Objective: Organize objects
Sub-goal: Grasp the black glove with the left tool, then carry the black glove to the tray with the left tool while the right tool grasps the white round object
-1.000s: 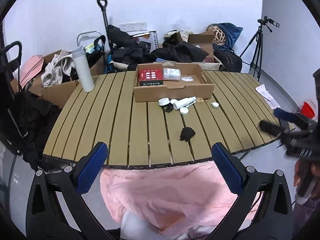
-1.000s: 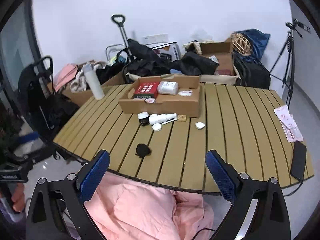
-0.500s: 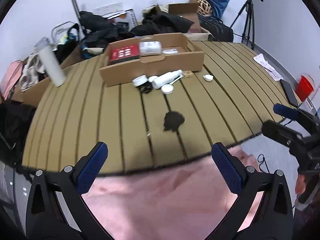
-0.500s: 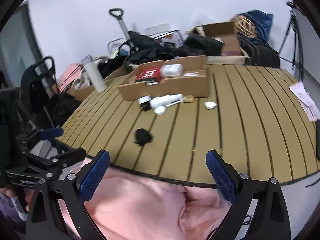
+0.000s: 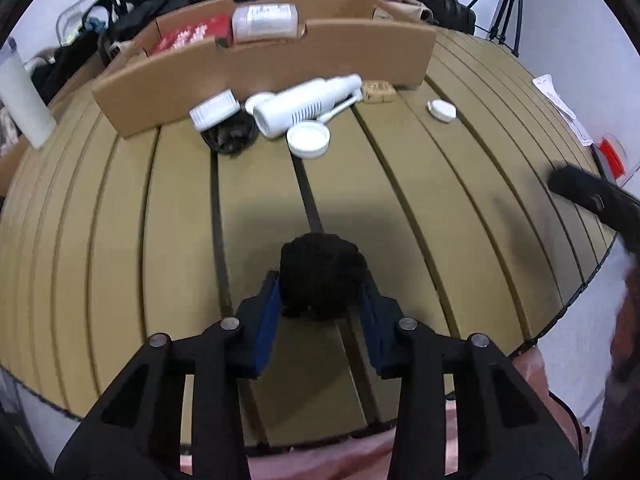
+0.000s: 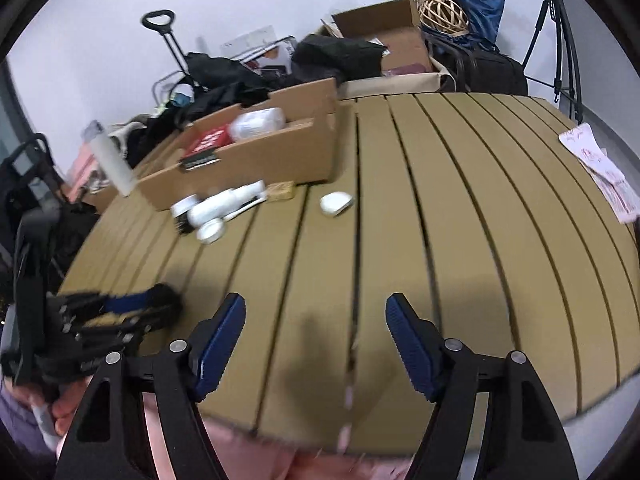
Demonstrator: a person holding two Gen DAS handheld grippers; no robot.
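Slatted table [image 5: 120,216] carries cardboard tray [image 5: 260,60], white bottle [image 5: 308,102], perhaps lids [image 5: 309,141]

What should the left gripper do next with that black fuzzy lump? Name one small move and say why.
Probably lift it straight up a little. The left gripper has its blue pads on both sides of the black fuzzy lump, which seems to sit on the table; the cardboard box lies farther ahead.

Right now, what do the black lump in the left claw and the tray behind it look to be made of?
Black lump: probably soft fabric or yarn, matte and fuzzy-edged, bulging between the left claw's pads.
Tray: corrugated cardboard, plain brown, matte, with cut edges.
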